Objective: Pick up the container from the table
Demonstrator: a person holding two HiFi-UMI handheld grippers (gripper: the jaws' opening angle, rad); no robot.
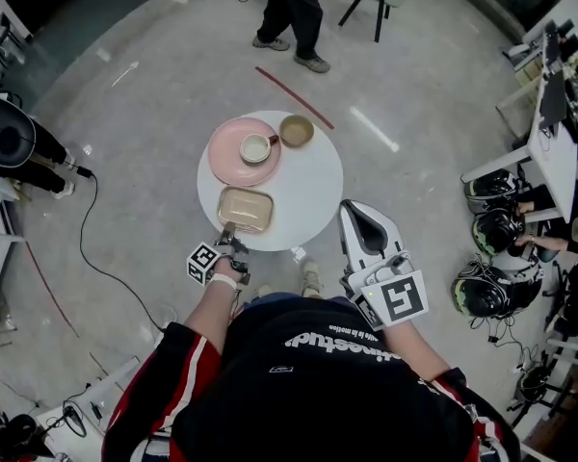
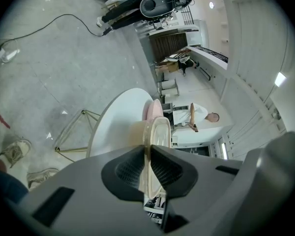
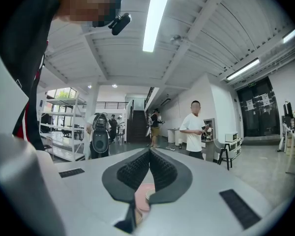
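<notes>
A beige rectangular container (image 1: 246, 209) lies on the near left part of the round white table (image 1: 308, 186). My left gripper (image 1: 228, 232) is at its near edge, shut on the rim. In the left gripper view the container's rim (image 2: 157, 132) runs edge-on between the two dark pads (image 2: 130, 171) of my left gripper (image 2: 148, 154), which press on it. My right gripper (image 1: 358, 221) hovers at the table's near right edge, apart from the container. In its own view, my right gripper (image 3: 150, 154) has its pads together with nothing between them.
A pink plate (image 1: 233, 157) with a cup (image 1: 256, 148) on it and a tan bowl (image 1: 296, 130) stand on the far half of the table. A person (image 1: 291, 8) stands beyond it. A cable (image 1: 96, 248) trails on the floor at left, and helmets (image 1: 496, 229) lie at right.
</notes>
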